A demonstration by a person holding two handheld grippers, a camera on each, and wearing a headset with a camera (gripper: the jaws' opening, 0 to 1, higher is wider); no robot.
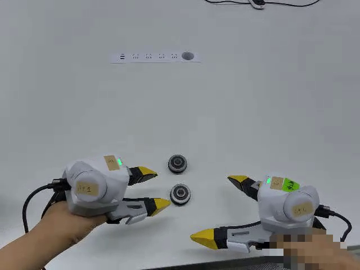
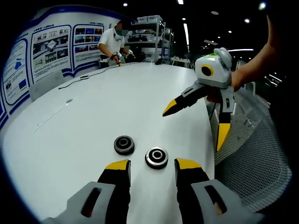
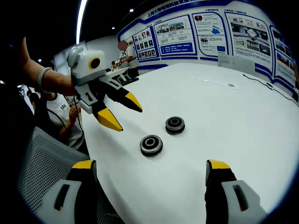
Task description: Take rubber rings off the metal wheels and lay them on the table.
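Two small metal wheels with black rubber rings lie flat on the white table [image 1: 236,101]. The far wheel [image 1: 178,163] [image 2: 124,144] [image 3: 175,125] sits just beyond the near wheel [image 1: 180,193] [image 2: 156,157] [image 3: 151,145]. My left gripper [image 1: 154,188] [image 2: 153,164] is open, its yellow tips just short of the near wheel, which lies in line with the gap between the jaws. My right gripper [image 1: 218,209] [image 3: 151,164] is open wide, a little to the right of the wheels and pointing at them. Each gripper shows in the other's view: the right gripper [image 2: 196,122], the left gripper [image 3: 124,113].
A white power strip [image 1: 154,56] lies flat at the back of the table, and a cable [image 1: 259,3] runs along the far edge. The table's front edge is close under both grippers. A mesh chair [image 2: 252,154] stands beside it. A person [image 2: 113,43] stands far off.
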